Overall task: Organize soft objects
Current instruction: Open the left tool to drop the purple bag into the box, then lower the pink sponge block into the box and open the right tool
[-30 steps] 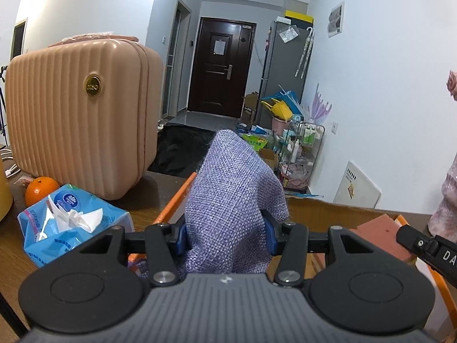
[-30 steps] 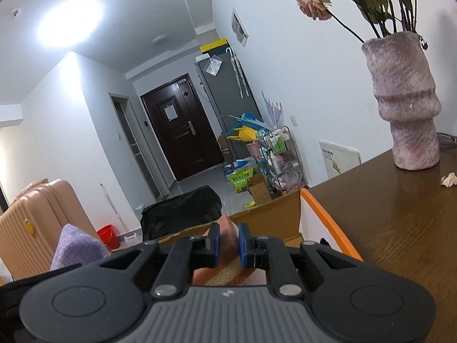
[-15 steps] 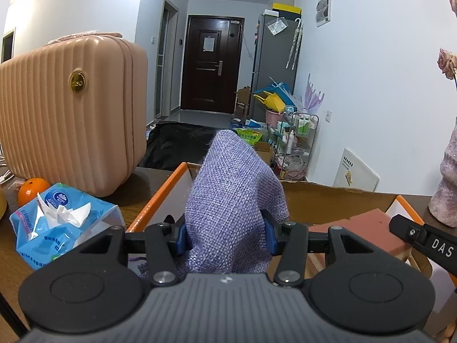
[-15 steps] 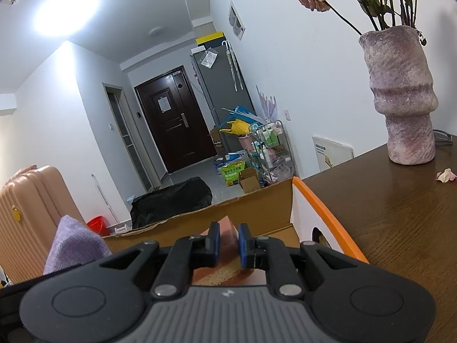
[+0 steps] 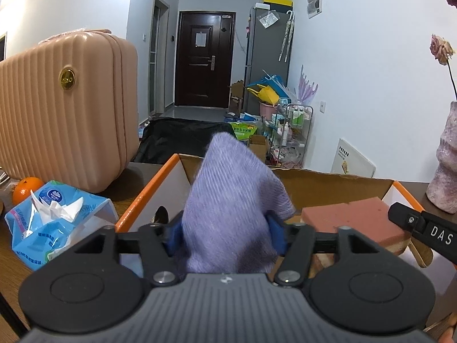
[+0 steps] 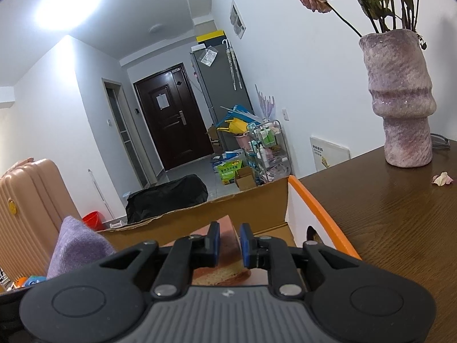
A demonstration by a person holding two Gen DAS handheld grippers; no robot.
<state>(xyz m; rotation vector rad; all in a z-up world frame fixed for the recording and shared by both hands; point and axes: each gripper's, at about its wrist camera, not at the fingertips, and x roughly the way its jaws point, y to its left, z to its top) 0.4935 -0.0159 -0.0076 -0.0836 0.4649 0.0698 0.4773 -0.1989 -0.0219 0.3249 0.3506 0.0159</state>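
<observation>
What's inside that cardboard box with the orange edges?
A pink sponge sits in the box, with the right gripper closed on it. The purple cloth and the left gripper hide the rest of the floor.

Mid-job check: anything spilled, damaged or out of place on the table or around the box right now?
Only small things: a fallen petal lies loose on the table beside the vase, whose flowers look wilted. The cardboard box has a ragged, torn back edge. A tissue sticks up crumpled from the tissue pack. Nothing spilled.
</observation>
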